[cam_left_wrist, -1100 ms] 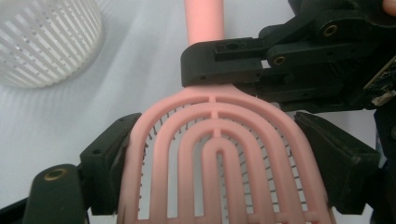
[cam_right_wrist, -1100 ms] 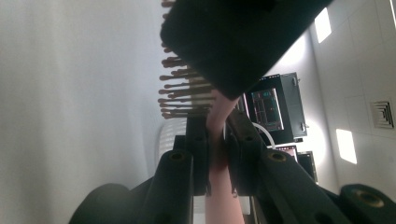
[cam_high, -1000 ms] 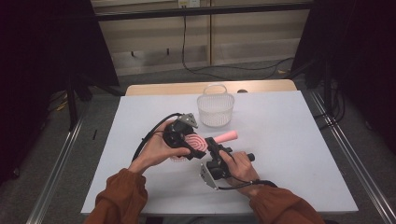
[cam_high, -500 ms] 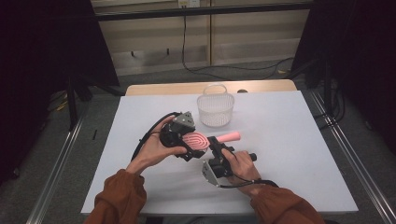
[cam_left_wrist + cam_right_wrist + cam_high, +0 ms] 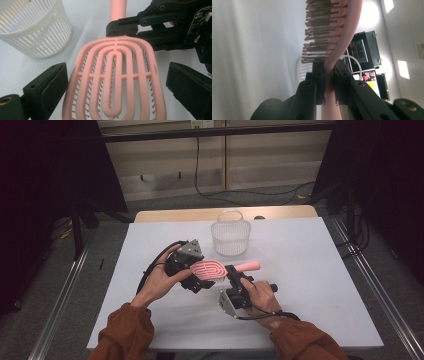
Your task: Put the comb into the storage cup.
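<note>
counter (image 5: 310, 270): white, dark room, cables on floor | brush (image 5: 210, 268): pink, above counter near white basket (image 5: 230, 237) | right tool (image 5: 234, 272): clamps brush neck | left tool (image 5: 200, 280): jaws apart around brush head | bristles partly hidden
</note>
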A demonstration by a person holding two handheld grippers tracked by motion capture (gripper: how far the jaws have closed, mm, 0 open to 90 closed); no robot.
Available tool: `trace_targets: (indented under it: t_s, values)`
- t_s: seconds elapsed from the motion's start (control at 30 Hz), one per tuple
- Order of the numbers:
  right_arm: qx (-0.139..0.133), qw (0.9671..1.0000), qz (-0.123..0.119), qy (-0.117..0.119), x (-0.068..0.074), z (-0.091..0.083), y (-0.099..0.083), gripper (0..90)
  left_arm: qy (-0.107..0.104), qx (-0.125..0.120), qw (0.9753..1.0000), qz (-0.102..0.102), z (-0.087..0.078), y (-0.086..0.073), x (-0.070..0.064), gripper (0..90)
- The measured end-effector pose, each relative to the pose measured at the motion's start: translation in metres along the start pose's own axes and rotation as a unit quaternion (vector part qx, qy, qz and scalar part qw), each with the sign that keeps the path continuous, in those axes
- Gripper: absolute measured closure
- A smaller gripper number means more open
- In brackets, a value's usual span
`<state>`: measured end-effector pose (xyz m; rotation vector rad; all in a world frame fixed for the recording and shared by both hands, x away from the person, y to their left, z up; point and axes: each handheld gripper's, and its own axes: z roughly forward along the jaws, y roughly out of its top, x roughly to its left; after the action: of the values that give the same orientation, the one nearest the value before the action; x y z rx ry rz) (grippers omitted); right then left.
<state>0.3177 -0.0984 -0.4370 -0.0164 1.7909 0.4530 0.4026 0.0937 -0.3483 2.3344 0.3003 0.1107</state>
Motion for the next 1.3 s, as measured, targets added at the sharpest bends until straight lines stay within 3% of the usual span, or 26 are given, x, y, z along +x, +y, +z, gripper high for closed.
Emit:
trace_targets:
  t_s: [0.1, 0.2, 0.8, 0.9, 1.0, 1.13, 1.3]
  values:
    - [0.003, 1.0, 0.006, 0.003, -0.001, 0.0, -0.001, 81.5, -0.008, -0.004, 0.9999, -0.012, -0.002, -0.003, 0.002, 4.3]
    - [0.007, 0.9997, 0.022, 0.005, -0.002, 0.0, -0.004, 81.6, 0.004, -0.003, 0.9999, -0.013, -0.003, -0.007, 0.002, 4.4]
    - [0.02, 0.9983, 0.054, 0.006, -0.014, -0.002, -0.011, 81.6, 0.027, -0.033, 0.9987, -0.03, -0.011, -0.019, 0.003, 4.1]
    - [0.021, 0.9981, 0.058, 0.006, -0.016, -0.002, -0.013, 81.6, 0.013, -0.058, 0.9973, -0.042, -0.015, -0.025, 0.006, 4.2]
    - [0.022, 0.9977, 0.064, 0.007, -0.016, -0.004, -0.014, 81.5, 0.027, -0.062, 0.9966, -0.048, -0.019, -0.029, 0.008, 3.7]
    - [0.022, 0.9969, 0.075, 0.01, -0.017, -0.006, -0.017, 81.6, 0.042, -0.098, 0.9918, -0.07, -0.02, -0.038, 0.01, 3.3]
    - [0.024, 0.9949, 0.097, 0.01, -0.02, -0.007, -0.021, 81.6, 0.061, -0.102, 0.9901, -0.075, -0.019, -0.042, 0.01, 3.1]
